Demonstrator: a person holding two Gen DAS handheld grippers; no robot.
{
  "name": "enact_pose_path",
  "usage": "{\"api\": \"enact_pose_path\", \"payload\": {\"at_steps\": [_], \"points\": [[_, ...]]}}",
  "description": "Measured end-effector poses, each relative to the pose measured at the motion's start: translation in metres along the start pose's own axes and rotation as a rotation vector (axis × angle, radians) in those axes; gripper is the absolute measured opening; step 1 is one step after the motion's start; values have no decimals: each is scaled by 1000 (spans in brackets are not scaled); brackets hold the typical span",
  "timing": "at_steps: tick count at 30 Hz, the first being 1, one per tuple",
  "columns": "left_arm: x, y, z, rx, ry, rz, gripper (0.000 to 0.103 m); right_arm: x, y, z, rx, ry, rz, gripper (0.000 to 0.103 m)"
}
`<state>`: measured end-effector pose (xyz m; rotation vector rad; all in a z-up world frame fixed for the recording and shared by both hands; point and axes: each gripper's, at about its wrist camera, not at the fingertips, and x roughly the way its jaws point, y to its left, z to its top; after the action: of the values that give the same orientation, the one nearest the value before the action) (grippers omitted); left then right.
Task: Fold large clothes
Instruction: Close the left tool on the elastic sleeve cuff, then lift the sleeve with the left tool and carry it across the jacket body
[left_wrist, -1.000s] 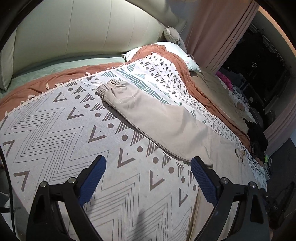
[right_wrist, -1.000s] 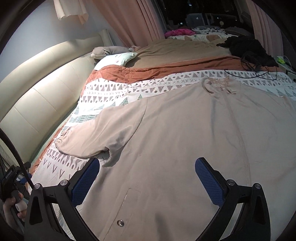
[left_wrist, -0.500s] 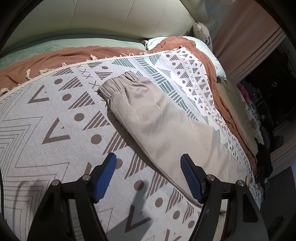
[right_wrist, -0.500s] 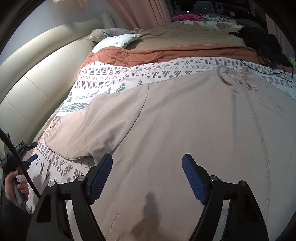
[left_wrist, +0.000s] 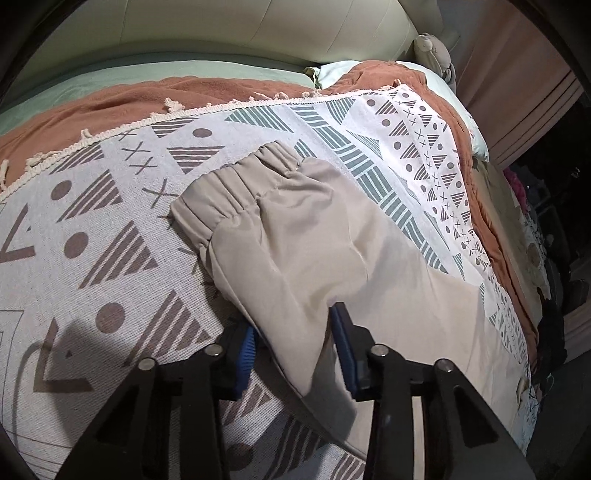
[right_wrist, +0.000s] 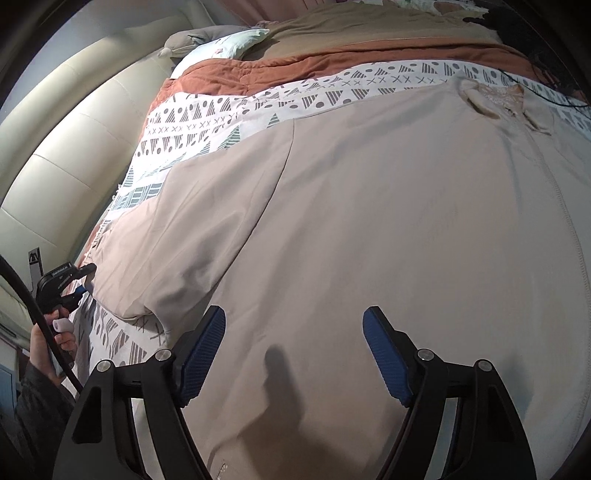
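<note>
Bed-spread, the soft, limp jacket (right_wrist: 369, 206) wants edge grips: left gripper (left_wrist: 291, 347) fingers narrowing astride its sleeve (left_wrist: 295, 236), right gripper (right_wrist: 295, 354) wide.

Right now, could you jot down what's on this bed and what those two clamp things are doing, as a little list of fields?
Garment: beige jacket spread flat, front up, collar at the far side
Sleeve: sleeve stretched out, elastic cuff at its end
Underneath: patterned throw over a rust blanket
Left hand-held gripper: jaws have just been closing, with the sleeve's edge between them
Right hand-held gripper: open, above the jacket's body
Fold: not yet begun
</note>
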<state>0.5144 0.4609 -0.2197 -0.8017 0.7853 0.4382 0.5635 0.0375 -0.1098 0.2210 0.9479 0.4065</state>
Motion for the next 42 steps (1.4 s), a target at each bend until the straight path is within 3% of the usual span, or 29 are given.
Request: {"api": "enact_pose_path", "payload": {"at_steps": [3, 6, 13, 14, 15, 17, 24, 26, 30, 42], "points": [[-4, -7, 0, 15, 1, -6, 17, 7, -5, 1, 23, 13, 42, 76], [-17, -18, 1, 55, -19, -14, 12, 11, -7, 4, 56, 19, 97, 76], [-60, -54, 8, 130, -78, -48, 9, 29, -14, 9, 118, 38, 214, 76], [-67, -60, 9, 144, -85, -54, 8, 33, -15, 9, 133, 47, 236, 72], [-73, -68, 10, 159, -93, -61, 8, 38, -16, 10, 147, 55, 253, 62], [-85, -83, 11, 185, -106, -78, 8, 50, -21, 11, 183, 79, 287, 56], [-132, -135, 10, 266, -149, -131, 7, 76, -27, 18, 256, 103, 390, 56], [-143, -148, 8, 284, -155, -148, 7, 80, -24, 20, 254, 105, 406, 56], [-168, -180, 0, 332, -169, -196, 7, 87, -20, 21, 264, 136, 451, 37], [-227, -262, -38, 460, -162, -325, 7, 79, -15, 30, 249, 163, 453, 36]]}}
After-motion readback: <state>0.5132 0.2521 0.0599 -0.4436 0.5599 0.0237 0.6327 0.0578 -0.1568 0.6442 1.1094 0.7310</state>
